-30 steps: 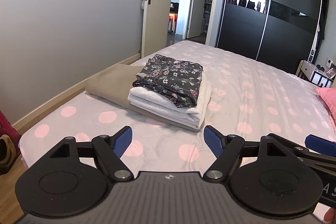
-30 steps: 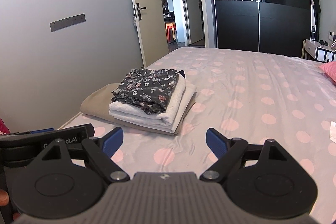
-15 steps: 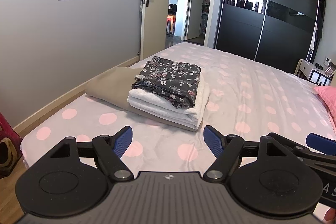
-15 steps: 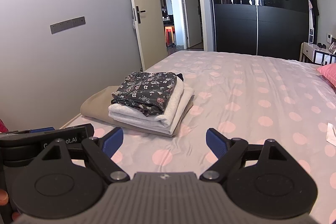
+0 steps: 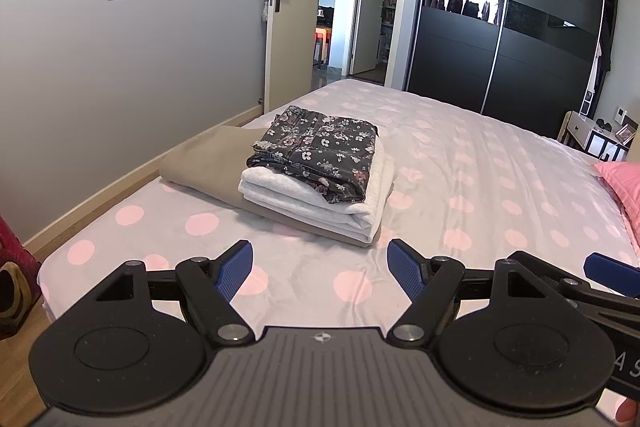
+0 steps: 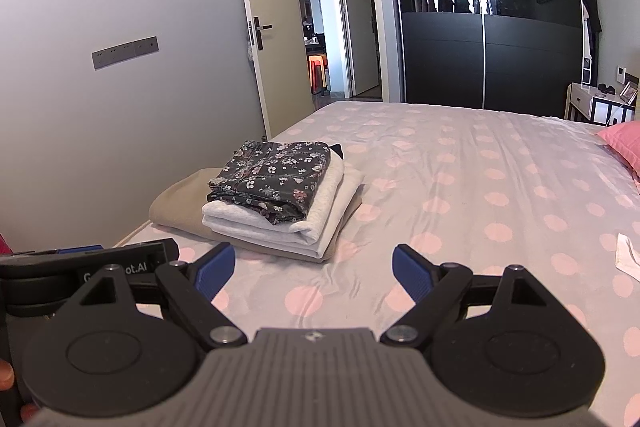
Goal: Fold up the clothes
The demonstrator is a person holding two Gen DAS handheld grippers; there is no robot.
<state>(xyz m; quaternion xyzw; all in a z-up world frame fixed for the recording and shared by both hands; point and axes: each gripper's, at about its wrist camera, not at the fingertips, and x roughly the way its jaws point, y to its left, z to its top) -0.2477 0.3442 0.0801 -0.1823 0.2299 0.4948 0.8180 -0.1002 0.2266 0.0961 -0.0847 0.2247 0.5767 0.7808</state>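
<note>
Soft, limp, light-looking cloth: floral trousers on white towel on tan sheet, stacked mid-frame on bed; best pinched at folded edges; left gripper and right gripper wide, empty.

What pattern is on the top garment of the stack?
Small flowers on dark grey, clearest in the left wrist view.

Folded floral garment atop white one, atop beige one, near bed corner.
</note>
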